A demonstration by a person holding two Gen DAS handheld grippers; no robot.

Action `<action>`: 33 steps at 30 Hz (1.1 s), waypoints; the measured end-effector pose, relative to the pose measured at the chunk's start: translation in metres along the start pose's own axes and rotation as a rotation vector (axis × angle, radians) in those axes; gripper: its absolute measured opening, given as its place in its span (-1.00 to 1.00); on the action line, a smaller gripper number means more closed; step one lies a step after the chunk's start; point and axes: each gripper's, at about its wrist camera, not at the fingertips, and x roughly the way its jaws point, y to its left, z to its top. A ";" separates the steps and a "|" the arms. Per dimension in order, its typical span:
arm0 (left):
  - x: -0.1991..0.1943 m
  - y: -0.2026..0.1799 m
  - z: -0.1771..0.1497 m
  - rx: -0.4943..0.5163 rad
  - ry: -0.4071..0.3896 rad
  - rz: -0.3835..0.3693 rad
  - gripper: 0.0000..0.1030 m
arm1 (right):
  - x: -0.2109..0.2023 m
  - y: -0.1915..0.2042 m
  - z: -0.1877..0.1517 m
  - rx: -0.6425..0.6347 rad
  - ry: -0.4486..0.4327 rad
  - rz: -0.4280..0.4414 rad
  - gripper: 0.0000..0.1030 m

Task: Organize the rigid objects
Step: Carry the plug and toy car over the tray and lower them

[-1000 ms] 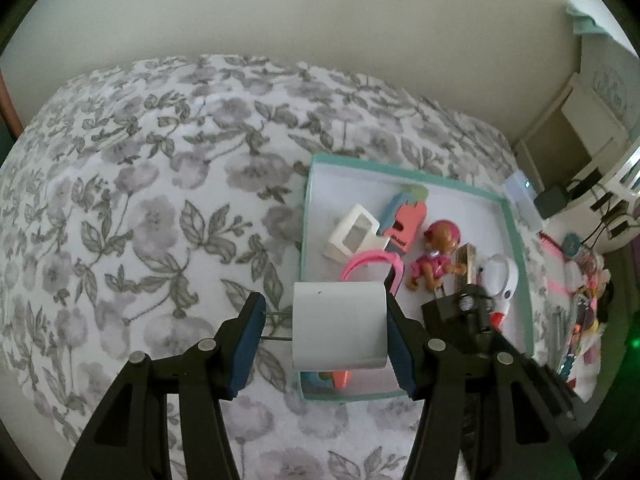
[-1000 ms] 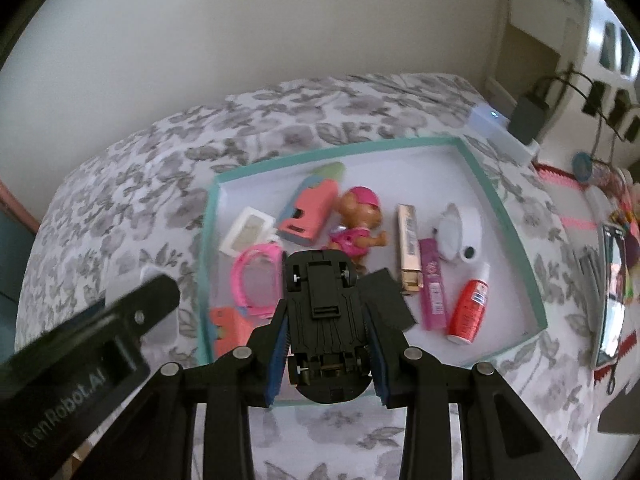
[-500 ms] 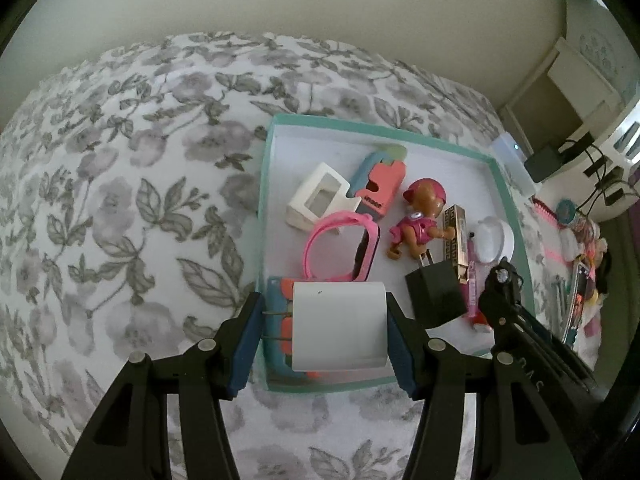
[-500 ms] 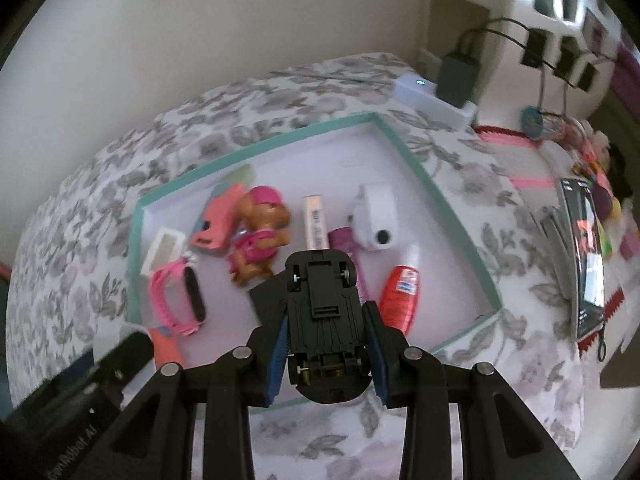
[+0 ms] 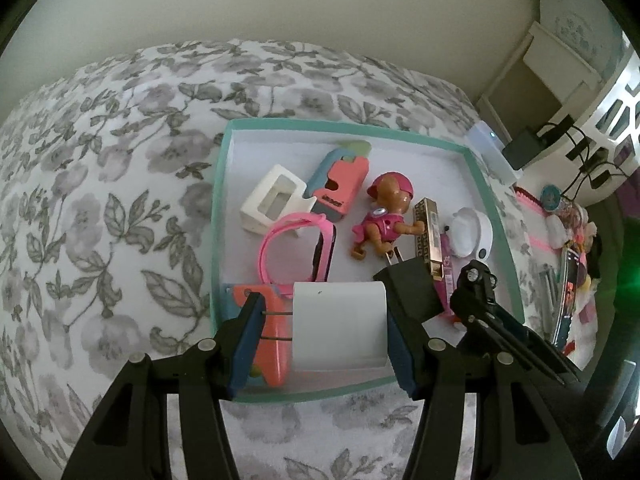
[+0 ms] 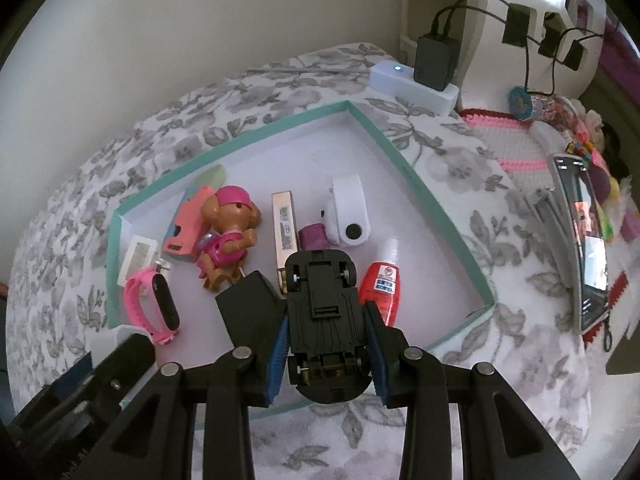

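Two views, both looking steeply down on a teal-rimmed tray [image 5: 218,216] on a floral bedspread [image 5: 100,200]. Left wrist view: left gripper [image 5: 324,330] is clamped on a white plug [image 5: 339,326], one blue pad on its right face, the other on its two prongs at 9 o'clock; the plug hangs over the tray's near edge, above an orange toy [image 5: 272,344]. In the tray, going clockwise from 11 o'clock: white box [image 5: 272,200], coral toy [image 5: 342,182], pup figure [image 5: 386,212], gold bar [image 5: 428,236], white round device [image 5: 472,230]; a pink watch [image 5: 298,248] lies at centre, a black adapter [image 5: 412,294] just beside the plug at 3 o'clock. Right gripper's tip shows at 4 o'clock. Right wrist view: right gripper [image 6: 326,344] grips a black toy car [image 6: 324,320] by its sides, underside and wheels facing the camera, held over the tray's near half [image 6: 436,216]. Red bottle [image 6: 382,290] lies at 3 o'clock of the car, touching or not I cannot tell; the adapter [image 6: 250,312] at 9 o'clock; pup [image 6: 228,232] and watch [image 6: 154,304] further toward 9–10 o'clock.
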 end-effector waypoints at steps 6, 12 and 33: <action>0.005 -0.003 0.000 0.015 -0.003 -0.006 0.15 | 0.007 -0.004 -0.001 0.011 0.021 -0.009 -0.26; 0.008 0.000 0.000 0.002 0.007 -0.015 0.15 | 0.008 -0.004 -0.001 0.001 0.021 -0.013 -0.26; 0.001 0.007 0.002 -0.028 -0.035 0.035 0.23 | 0.001 0.001 0.001 -0.026 -0.021 -0.010 -0.25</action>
